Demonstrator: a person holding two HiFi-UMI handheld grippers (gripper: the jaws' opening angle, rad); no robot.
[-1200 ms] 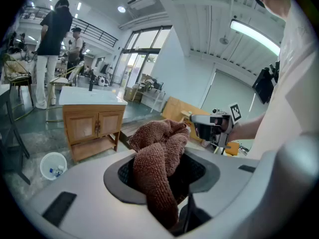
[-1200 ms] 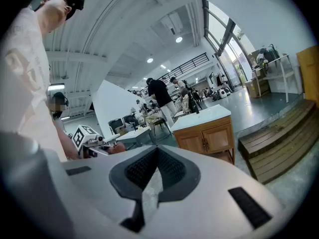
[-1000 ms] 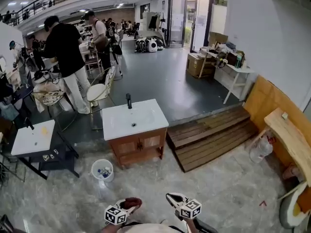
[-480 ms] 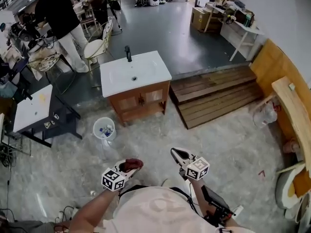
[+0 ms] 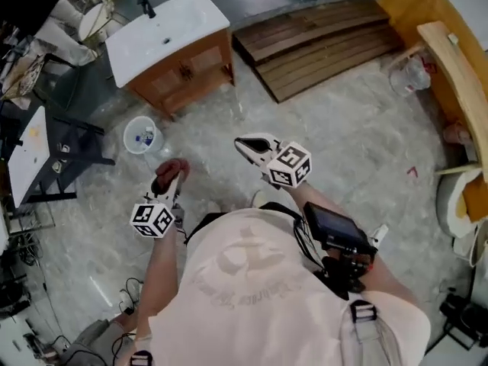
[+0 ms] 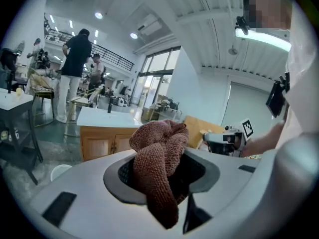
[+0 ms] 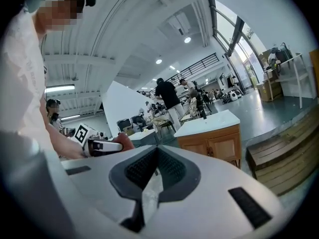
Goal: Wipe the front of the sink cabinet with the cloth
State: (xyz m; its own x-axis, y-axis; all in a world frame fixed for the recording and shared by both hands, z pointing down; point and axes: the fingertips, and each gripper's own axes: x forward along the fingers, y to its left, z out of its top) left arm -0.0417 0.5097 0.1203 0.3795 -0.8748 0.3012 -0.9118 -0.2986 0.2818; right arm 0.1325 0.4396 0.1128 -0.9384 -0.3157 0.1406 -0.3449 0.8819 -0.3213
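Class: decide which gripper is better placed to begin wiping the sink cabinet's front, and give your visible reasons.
Left. The left gripper is shut on the cloth, so it probably only needs to reach the sink cabinet. The right gripper is shut with nothing in it. Neither touches the cabinet.

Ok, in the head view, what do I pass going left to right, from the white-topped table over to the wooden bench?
White-topped table → left claw shut on the cloth → right claw → clear bottle → wooden bench.
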